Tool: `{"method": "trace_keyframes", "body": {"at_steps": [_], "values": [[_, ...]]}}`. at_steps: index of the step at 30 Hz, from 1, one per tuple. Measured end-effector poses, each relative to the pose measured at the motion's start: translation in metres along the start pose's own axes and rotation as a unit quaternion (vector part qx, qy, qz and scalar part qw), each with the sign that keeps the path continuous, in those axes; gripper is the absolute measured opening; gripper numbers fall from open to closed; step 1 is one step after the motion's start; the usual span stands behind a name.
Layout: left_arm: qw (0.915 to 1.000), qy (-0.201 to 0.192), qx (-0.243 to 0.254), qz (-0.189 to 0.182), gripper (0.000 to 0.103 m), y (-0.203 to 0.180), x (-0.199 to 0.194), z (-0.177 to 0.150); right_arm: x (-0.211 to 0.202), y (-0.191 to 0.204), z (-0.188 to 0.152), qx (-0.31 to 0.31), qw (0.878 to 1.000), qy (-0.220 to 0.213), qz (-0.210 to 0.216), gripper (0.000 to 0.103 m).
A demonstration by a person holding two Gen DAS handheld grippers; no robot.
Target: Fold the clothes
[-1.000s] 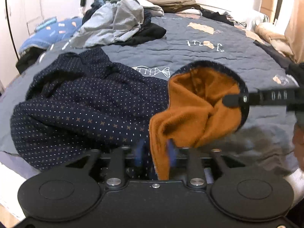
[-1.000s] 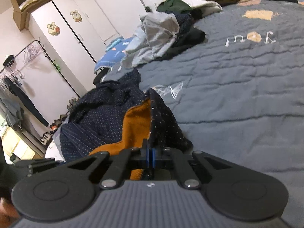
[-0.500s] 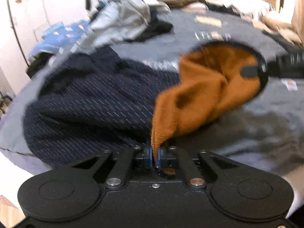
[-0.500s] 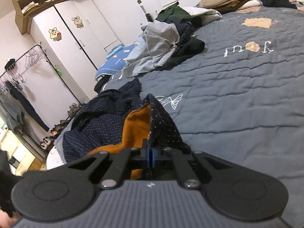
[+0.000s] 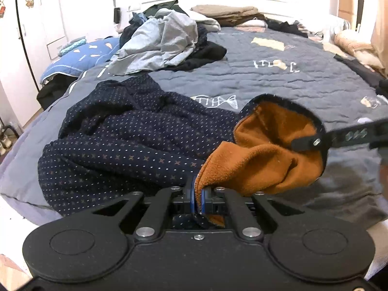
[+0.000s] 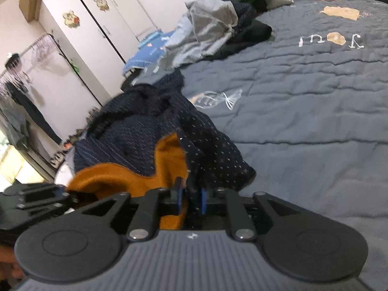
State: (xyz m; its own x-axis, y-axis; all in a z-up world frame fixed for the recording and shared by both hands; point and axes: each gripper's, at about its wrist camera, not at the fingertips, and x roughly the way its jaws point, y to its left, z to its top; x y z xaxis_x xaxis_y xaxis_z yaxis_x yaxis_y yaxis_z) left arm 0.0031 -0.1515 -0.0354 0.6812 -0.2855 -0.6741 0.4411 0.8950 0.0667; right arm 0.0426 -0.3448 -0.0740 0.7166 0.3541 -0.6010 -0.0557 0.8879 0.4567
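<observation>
A navy dotted garment [image 5: 121, 140] with an orange fleece lining [image 5: 266, 150] lies crumpled on the near left part of the grey quilt [image 5: 278, 80]. My left gripper [image 5: 199, 198] is shut on an edge of the lining at the bed's front. To the right, my right gripper [image 5: 305, 143] is at the garment's dark hem and holds it raised. In the right wrist view the garment [image 6: 150, 126] runs between the right gripper's [image 6: 191, 200] blue pads, which stand apart with cloth in the gap. The left gripper [image 6: 36, 198] shows at the left edge there.
A heap of grey, blue and black clothes [image 5: 165, 41] sits at the back left of the bed. Folded brown items [image 5: 225, 12] lie by the headboard. A blue pillow [image 5: 80, 55] and white wardrobe [image 6: 97, 36] stand left. More clothes [image 5: 356, 46] line the right edge.
The right gripper's pads were pressed together on the hem and now stand apart. The left gripper, loose around the lining a second ago, has shut on it and drawn back slightly.
</observation>
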Motion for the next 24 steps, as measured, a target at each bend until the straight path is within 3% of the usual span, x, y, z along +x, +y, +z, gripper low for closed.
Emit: {"method": "trace_keyframes", "body": {"at_steps": [2,7,9,10,13,14,16,17,18,20,24], "values": [[1.0,0.003,-0.006,-0.001,0.005,0.002,0.001,-0.001,0.005,0.002,-0.003,-0.006,1.0,0.005,-0.013,0.032],[1.0,0.005,-0.002,0.0,0.005,0.002,0.003,-0.002,0.015,0.006,-0.01,-0.018,1.0,0.003,-0.01,0.033],[1.0,0.008,-0.003,0.003,0.006,0.003,0.005,-0.002,0.018,0.008,-0.011,-0.01,1.0,0.006,-0.006,0.024],[0.9999,0.009,-0.001,0.007,0.006,0.002,0.006,-0.002,0.019,0.008,-0.012,-0.005,1.0,0.006,-0.003,0.01],[0.9997,0.014,0.005,0.019,0.01,0.0,0.009,-0.002,0.015,0.007,-0.009,0.002,1.0,-0.003,0.001,0.006],[0.9996,0.017,0.008,0.023,0.014,-0.001,0.01,-0.002,0.013,0.008,-0.009,0.003,1.0,-0.005,0.003,0.006],[0.9991,0.023,0.011,0.033,0.039,-0.002,0.013,-0.002,0.01,0.008,-0.007,0.005,1.0,-0.01,0.006,0.005],[0.9987,0.026,0.012,0.041,0.066,-0.003,0.014,-0.001,0.009,0.009,-0.006,0.006,1.0,-0.011,0.008,0.005],[0.9985,0.019,0.016,0.049,0.085,-0.004,0.013,-0.001,0.008,0.01,-0.005,0.005,1.0,-0.012,0.009,0.005],[0.9982,-0.002,0.023,0.056,0.089,-0.006,0.008,0.001,0.008,0.011,-0.004,0.004,1.0,-0.013,0.01,0.005],[0.9988,0.003,0.014,0.046,0.103,-0.006,0.01,0.0,0.005,0.011,-0.003,0.006,1.0,-0.014,0.013,0.005]]}}
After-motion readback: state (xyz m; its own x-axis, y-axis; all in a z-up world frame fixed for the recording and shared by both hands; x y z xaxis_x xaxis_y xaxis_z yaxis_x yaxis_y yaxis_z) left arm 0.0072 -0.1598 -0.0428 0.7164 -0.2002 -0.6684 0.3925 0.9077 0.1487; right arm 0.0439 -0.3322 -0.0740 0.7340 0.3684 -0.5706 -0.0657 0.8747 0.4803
